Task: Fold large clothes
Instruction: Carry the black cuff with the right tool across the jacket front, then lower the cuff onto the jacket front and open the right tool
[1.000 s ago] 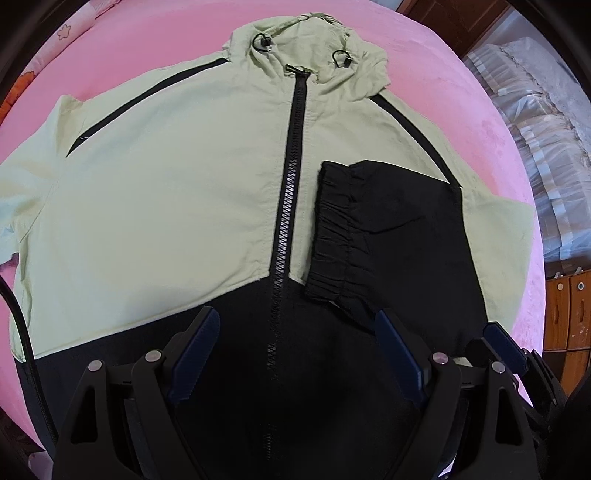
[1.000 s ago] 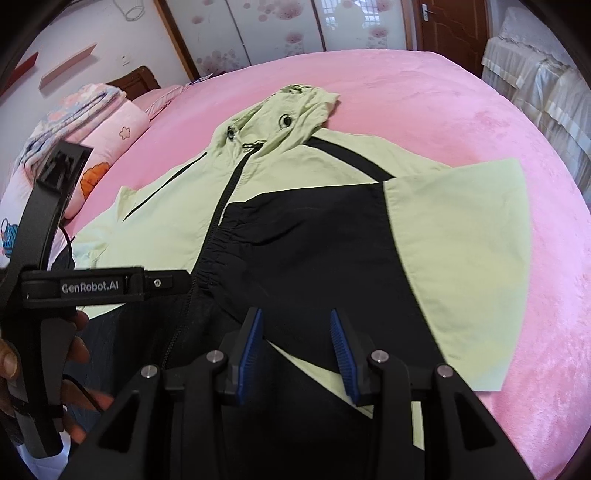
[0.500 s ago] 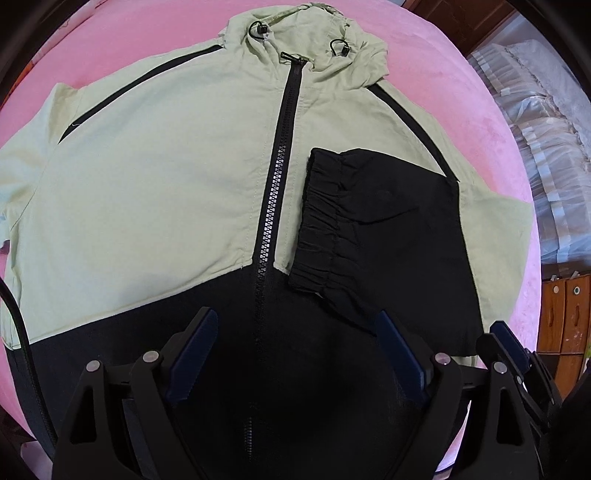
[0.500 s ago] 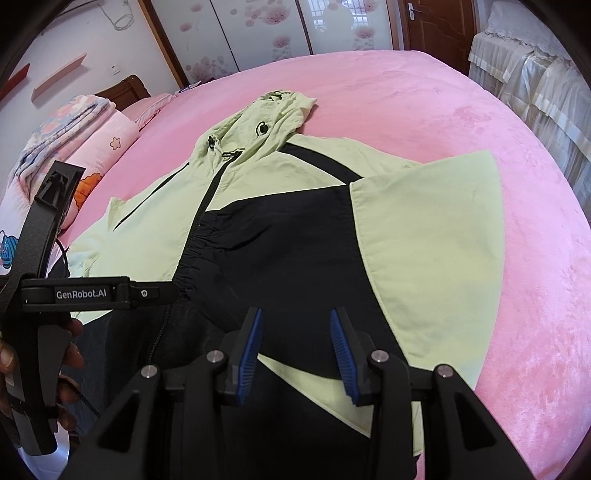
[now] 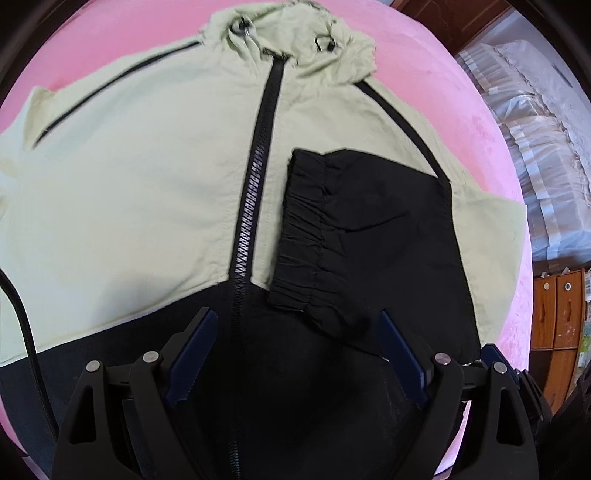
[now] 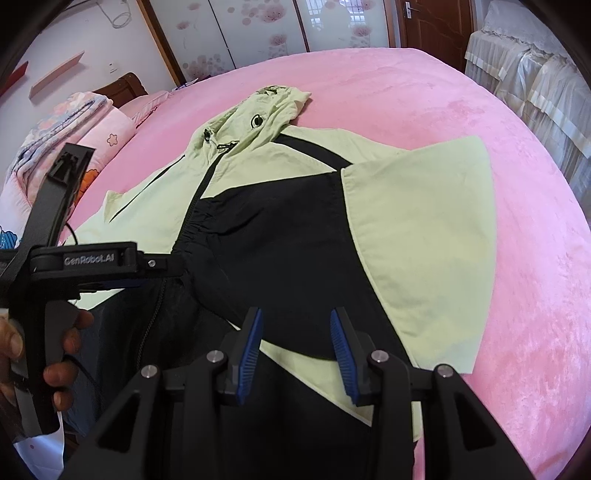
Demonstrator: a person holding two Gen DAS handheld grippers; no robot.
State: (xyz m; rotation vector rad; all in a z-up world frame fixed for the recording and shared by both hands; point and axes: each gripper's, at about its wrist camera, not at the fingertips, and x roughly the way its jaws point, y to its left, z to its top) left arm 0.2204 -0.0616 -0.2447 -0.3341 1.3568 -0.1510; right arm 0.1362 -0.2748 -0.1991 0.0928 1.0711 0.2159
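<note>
A pale green and black hooded jacket (image 5: 147,192) lies front up and zipped on the pink bed (image 6: 443,110), hood (image 5: 291,33) at the far end. One sleeve is folded across the chest, its black gathered cuff (image 5: 306,236) beside the zipper (image 5: 255,184). The sleeve's green upper part (image 6: 424,229) lies flat toward the jacket's right side. My left gripper (image 5: 297,321) hovers open and wide over the black lower front, nothing between its pads. My right gripper (image 6: 296,314) stands open more narrowly above the folded sleeve's lower edge, holding nothing. A hand (image 6: 62,343) holds the left gripper's handle.
Pillows and a folded blanket (image 6: 74,122) lie at the bed's head on the left. White lace-covered furniture (image 6: 524,74) stands past the right edge of the bed, with a wooden cabinet (image 5: 557,306) nearby. A black cable (image 5: 22,314) trails over the jacket's left side.
Both views have drifted a little over the jacket; the hood now sits nearer the top edge of the left wrist view. The jacket, the folded sleeve and both pairs of jaws look unchanged.
</note>
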